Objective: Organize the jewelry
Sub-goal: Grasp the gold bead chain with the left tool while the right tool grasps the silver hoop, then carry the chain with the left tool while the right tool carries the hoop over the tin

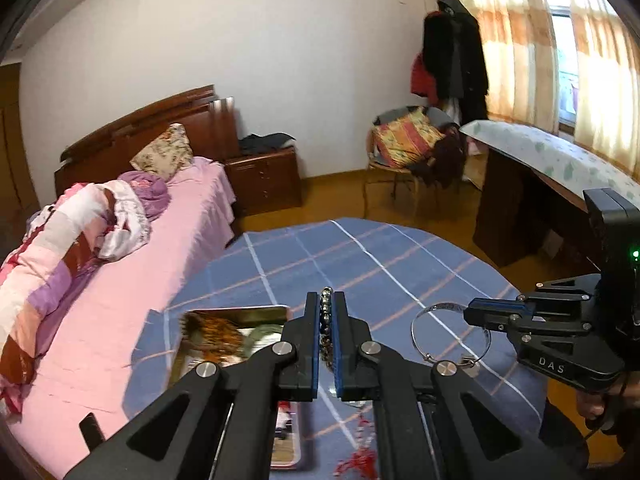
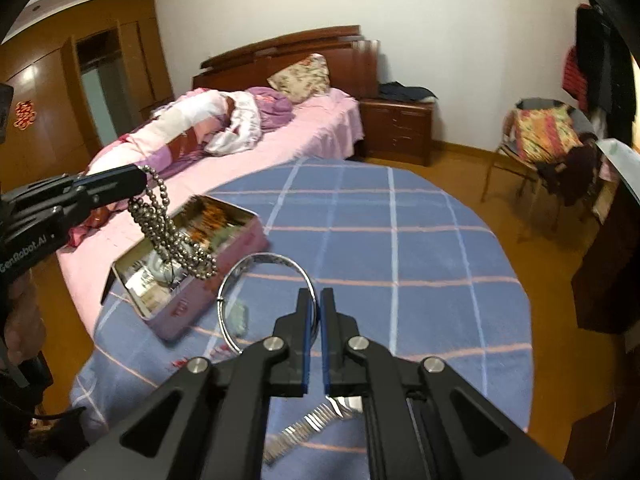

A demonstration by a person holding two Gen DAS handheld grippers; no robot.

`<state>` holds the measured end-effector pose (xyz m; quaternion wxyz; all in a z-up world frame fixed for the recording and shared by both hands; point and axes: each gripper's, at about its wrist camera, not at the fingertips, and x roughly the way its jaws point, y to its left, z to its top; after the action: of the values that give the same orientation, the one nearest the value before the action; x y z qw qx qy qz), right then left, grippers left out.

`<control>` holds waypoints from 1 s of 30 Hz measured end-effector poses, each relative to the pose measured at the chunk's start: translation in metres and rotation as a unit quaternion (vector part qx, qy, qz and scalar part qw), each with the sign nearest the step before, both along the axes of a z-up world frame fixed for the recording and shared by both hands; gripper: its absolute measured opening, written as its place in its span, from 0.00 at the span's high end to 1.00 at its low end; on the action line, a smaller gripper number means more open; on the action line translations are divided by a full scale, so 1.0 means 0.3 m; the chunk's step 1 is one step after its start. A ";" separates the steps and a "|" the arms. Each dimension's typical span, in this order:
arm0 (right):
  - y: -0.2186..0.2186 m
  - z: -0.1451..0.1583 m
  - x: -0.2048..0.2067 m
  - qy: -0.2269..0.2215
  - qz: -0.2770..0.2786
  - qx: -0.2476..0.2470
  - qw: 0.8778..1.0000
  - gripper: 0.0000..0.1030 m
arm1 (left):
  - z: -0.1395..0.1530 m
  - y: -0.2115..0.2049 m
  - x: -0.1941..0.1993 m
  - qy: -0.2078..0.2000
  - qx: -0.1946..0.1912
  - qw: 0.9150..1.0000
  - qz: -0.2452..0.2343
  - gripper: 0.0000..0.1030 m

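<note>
Above the blue checked tabletop [image 2: 400, 220], the left gripper [image 1: 328, 304] is holding a beaded necklace [image 2: 172, 228], its jaws pinching shut on the strand, and the loops are dangling right over the open pink tin box [image 2: 224, 276] near the tabletop's bed-side edge. Off to the side, the right gripper [image 2: 316, 304] is clamping a thin silver bangle [image 2: 264, 260], jaws nearly closed on the rim, and the ring is hanging in the air just beside the tin. Something red and beaded [image 1: 360, 456] is lying on the cloth under the left gripper, blurred, possibly another bracelet. A metal watch band [image 2: 312, 424] is resting beneath the right gripper.
</note>
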<state>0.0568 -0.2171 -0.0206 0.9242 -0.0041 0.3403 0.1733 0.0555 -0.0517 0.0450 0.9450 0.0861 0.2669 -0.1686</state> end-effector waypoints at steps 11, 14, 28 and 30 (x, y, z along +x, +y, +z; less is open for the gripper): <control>0.196 0.044 0.066 -0.011 0.057 -0.003 0.998 0.95 | -0.042 0.214 0.057 0.009 0.005 0.998 0.066 0.96; 0.254 0.036 0.087 -0.007 0.070 -0.006 0.997 0.95 | -0.074 0.256 0.073 0.018 0.004 0.997 0.080 0.96; 0.461 -0.092 0.155 0.037 0.115 -0.035 0.992 0.95 | -0.216 0.368 0.121 0.062 0.002 0.991 0.118 0.96; 0.480 -0.106 0.160 0.041 0.118 -0.042 0.991 0.95 | -0.235 0.377 0.128 0.068 0.003 0.990 0.120 0.96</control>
<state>0.1049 -0.0731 -0.0524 0.8814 -0.0756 0.3821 0.2671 0.0938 0.0613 -0.0255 0.9377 0.0444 0.3396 -0.0591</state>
